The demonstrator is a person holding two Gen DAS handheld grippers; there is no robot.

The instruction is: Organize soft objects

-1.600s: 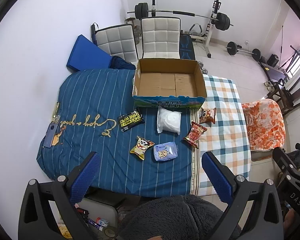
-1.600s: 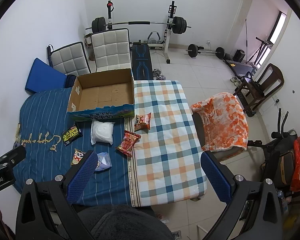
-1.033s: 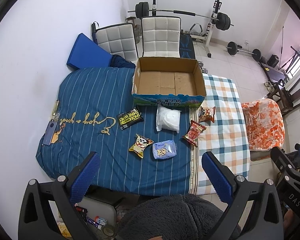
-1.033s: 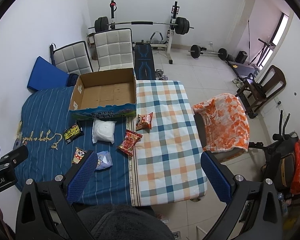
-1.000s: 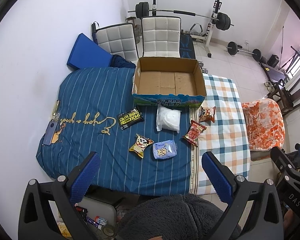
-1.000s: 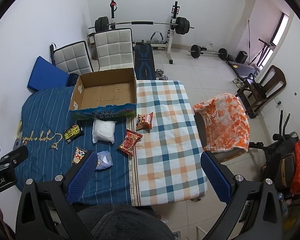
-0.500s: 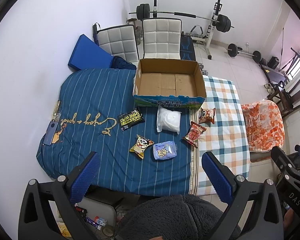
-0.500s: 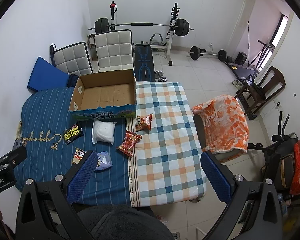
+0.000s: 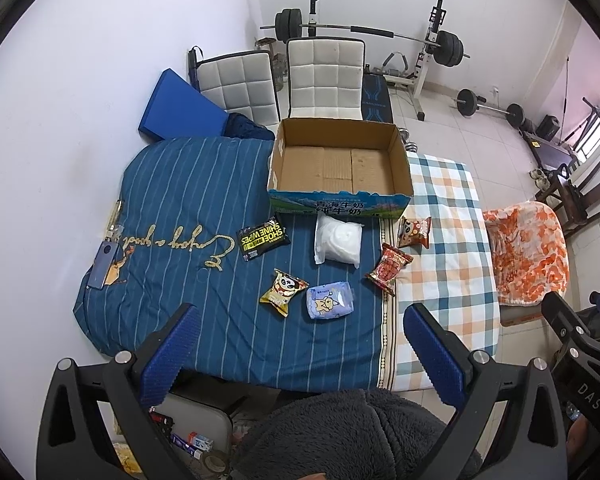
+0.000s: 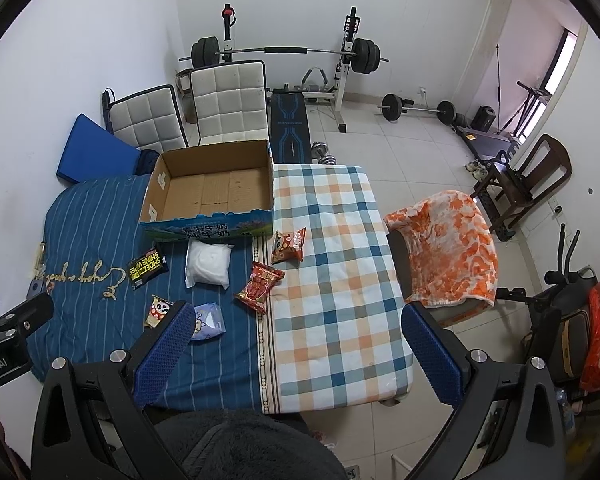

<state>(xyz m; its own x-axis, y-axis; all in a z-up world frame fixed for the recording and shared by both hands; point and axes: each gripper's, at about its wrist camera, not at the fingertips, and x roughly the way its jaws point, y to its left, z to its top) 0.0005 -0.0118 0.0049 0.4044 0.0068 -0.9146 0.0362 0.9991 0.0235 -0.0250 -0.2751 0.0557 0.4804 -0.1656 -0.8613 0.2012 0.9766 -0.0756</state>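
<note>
An open, empty cardboard box (image 9: 338, 168) (image 10: 212, 190) stands on a table covered by a blue striped cloth (image 9: 188, 200) and a checked cloth (image 10: 332, 272). In front of it lie a black wipes pack (image 9: 263, 237), a white soft pack (image 9: 338, 242), a yellow panda snack (image 9: 283, 291), a blue tissue pack (image 9: 329, 301), a red snack (image 9: 390, 270) and a second red snack (image 9: 414, 232). My left gripper (image 9: 300, 344) is open and empty, high above the table's near edge. My right gripper (image 10: 296, 344) is open and empty, also high above the near edge.
Two white padded chairs (image 9: 324, 76) and a blue mat (image 9: 180, 108) stand behind the table. A barbell rack (image 10: 284, 56) is at the back wall. A chair with an orange blanket (image 10: 448, 248) is on the right. A phone (image 9: 102, 264) lies at the table's left edge.
Both views shift only slightly; the grippers stay open and high above the table. The objects on the table have not moved.
</note>
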